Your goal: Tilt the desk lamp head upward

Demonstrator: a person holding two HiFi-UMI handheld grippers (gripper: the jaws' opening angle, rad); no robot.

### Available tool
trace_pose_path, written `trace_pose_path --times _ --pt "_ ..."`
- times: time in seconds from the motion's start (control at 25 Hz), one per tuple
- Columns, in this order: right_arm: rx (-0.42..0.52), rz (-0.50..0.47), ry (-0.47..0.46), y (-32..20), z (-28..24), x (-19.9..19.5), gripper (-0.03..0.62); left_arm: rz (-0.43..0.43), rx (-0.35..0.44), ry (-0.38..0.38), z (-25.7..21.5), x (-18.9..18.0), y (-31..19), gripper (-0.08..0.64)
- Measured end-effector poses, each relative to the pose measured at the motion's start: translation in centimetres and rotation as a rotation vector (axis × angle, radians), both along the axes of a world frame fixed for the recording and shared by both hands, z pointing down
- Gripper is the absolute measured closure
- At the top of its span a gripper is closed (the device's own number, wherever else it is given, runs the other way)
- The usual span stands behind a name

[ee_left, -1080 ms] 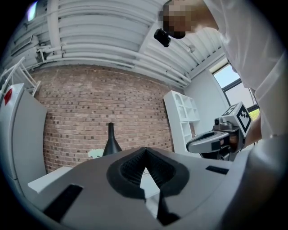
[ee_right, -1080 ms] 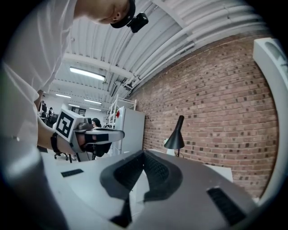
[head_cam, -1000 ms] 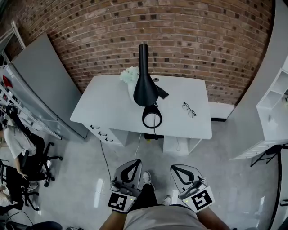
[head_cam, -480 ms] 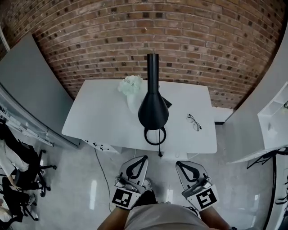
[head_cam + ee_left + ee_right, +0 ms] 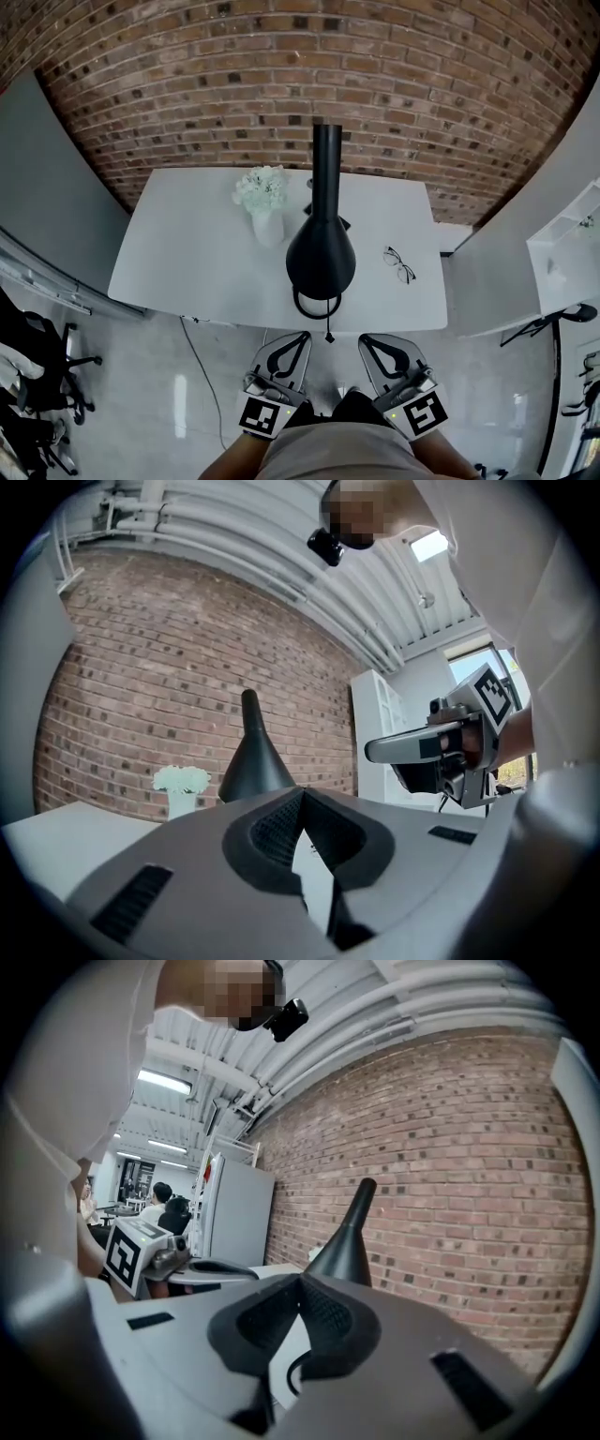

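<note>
Left tool (image 5: 301, 336), right tool (image 5: 365, 339): closed, empty.

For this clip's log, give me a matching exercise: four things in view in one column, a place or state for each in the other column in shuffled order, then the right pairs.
Things:
1. desk lamp
2. vase of white flowers
3. eyeglasses
4. left gripper

Places or states:
A. lying flat on the right part of the desk
B. held in front of the desk, jaws together, nothing in them
C. black, standing mid-desk toward its front edge
D. white, upright, left of the lamp

Pairs: 1-C; 2-D; 3-A; 4-B
</note>
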State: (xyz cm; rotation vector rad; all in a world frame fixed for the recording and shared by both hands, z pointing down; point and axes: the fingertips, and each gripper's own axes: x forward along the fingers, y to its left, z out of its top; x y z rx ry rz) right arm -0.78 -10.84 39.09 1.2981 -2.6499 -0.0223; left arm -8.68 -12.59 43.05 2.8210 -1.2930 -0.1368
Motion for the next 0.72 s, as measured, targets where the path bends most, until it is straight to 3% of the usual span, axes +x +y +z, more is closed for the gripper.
trace_pose_path --times 0.56,0.72 --pt "-0.022 -0.061 -0.028 -4.6 0.7 3.4 0.577 -0.140 -0.049 -0.074 5.5 2.4 -5.4 0.557" --pt "-0.009 -0.066 -0.021 -5.2 1.8 4.0 0.577 -0.167 -0.044 -0.033 7.2 2.9 -7.1 0.557"
